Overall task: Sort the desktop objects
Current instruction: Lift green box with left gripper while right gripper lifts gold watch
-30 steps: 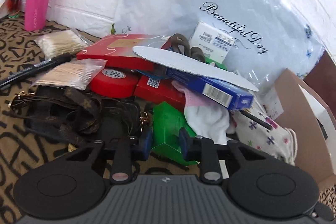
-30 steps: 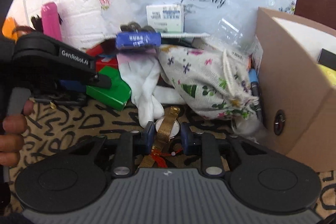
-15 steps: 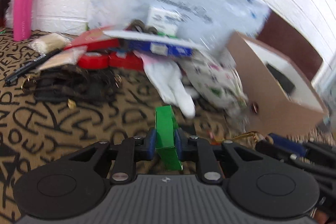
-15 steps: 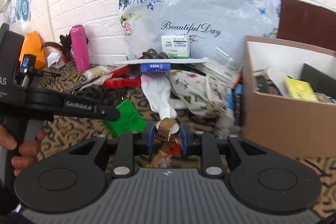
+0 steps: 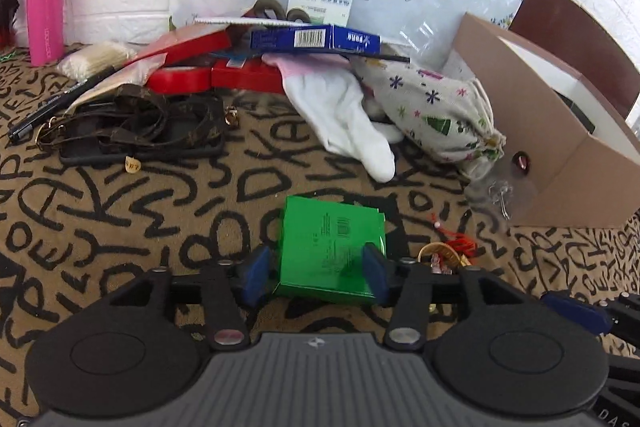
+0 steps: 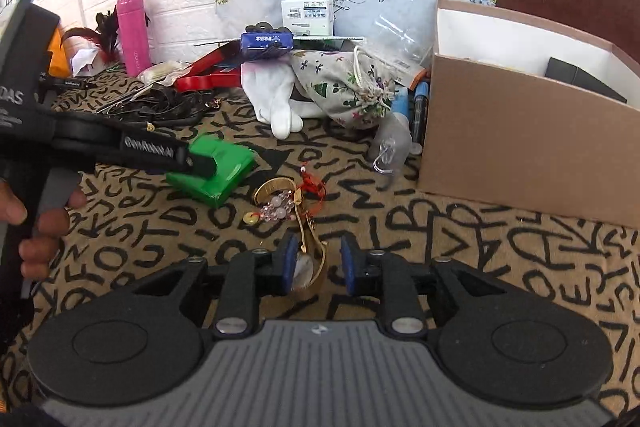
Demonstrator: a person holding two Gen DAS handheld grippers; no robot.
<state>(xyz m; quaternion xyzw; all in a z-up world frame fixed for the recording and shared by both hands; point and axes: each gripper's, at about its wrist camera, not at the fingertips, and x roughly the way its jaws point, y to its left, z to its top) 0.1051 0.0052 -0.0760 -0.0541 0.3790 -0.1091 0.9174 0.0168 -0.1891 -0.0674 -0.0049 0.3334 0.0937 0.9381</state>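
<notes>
The bench (image 5: 120, 211), covered in a letter-patterned cloth, carries a green box (image 5: 332, 251), white glove (image 5: 344, 119), floral pouch (image 5: 436, 115), cardboard box (image 5: 540, 131), pink bottle (image 5: 44, 3) and gold watch (image 6: 308, 231).

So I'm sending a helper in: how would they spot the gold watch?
Start at the cardboard box on the patterned cloth. Left of it, beside the green box, the gold watch lies between the right gripper fingers, the only gold metal band there.

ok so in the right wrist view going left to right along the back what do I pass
pink bottle → blue box → floral drawstring pouch → blue marker pens → cardboard box
</notes>
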